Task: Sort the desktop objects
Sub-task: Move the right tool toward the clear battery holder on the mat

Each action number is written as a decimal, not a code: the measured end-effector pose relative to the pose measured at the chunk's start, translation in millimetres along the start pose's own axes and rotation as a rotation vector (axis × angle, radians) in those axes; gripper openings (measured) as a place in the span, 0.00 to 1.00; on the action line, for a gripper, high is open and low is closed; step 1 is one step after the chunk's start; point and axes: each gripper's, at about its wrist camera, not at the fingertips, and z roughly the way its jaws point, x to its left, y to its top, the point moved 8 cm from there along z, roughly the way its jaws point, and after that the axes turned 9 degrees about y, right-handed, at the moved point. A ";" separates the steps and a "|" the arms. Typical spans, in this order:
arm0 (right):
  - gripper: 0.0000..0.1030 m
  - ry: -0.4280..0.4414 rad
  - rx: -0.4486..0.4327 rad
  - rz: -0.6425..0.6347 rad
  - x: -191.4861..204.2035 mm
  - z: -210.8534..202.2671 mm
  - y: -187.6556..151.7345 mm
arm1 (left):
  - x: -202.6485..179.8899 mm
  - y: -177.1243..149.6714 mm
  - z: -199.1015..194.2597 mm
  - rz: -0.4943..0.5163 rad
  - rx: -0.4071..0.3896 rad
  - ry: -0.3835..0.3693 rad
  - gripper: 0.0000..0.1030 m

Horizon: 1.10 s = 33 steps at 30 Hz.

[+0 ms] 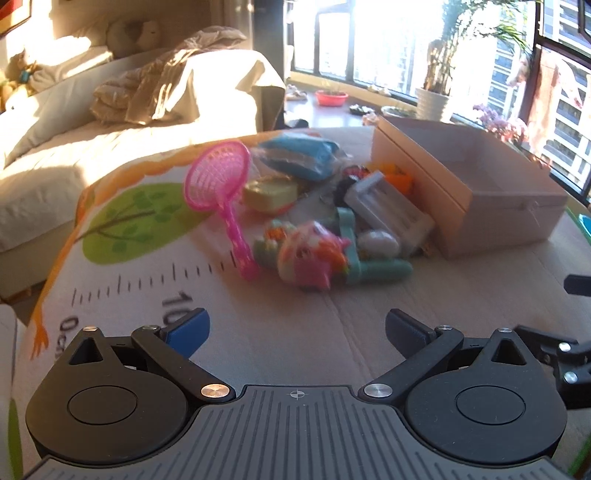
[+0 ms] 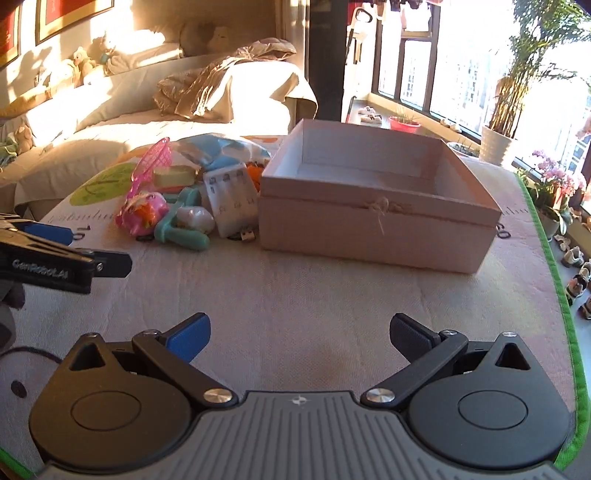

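Toys are all heaped at the left: pink net scoop [image 1: 218, 177], pink plush toy [image 1: 314, 254], teal handle [image 1: 373, 271], white battery charger [image 2: 231, 199], jammed against the open empty box [image 2: 376, 221], presumably so they're a short hop in. Left gripper [image 1: 297, 332] and right gripper [image 2: 300, 332] both hover low over the mat [image 2: 295, 295], fingers spread wide, gripping nothing.

This is looking like a home, a bedroom or living room in a high apartment. A bed [image 2: 122, 122] with pale sheets and a crumpled blanket [image 2: 207, 88] is standing behind the table, and soft toys [image 2: 83, 61] are sitting along its headboard. Framed pictures [image 2: 70, 16] are hanging on the wall. Sun is coming through a big curved window [image 1: 388, 44], where tall buildings are showing outside. Potted plants [image 2: 498, 144] are standing on the sill, and small shoes [image 2: 576, 273] are lying on the floor.
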 end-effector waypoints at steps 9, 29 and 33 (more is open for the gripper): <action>1.00 0.055 0.001 -0.037 -5.0 43.1 61.5 | 27.7 17.5 4.8 -0.042 -0.031 0.022 1.00; 0.49 0.194 0.098 0.006 12.8 81.1 57.7 | 24.0 9.2 16.5 -0.060 0.052 0.009 1.00; 0.49 0.045 0.061 -0.036 -17.6 42.2 30.2 | -1.0 10.3 20.2 -0.020 0.059 -0.034 1.00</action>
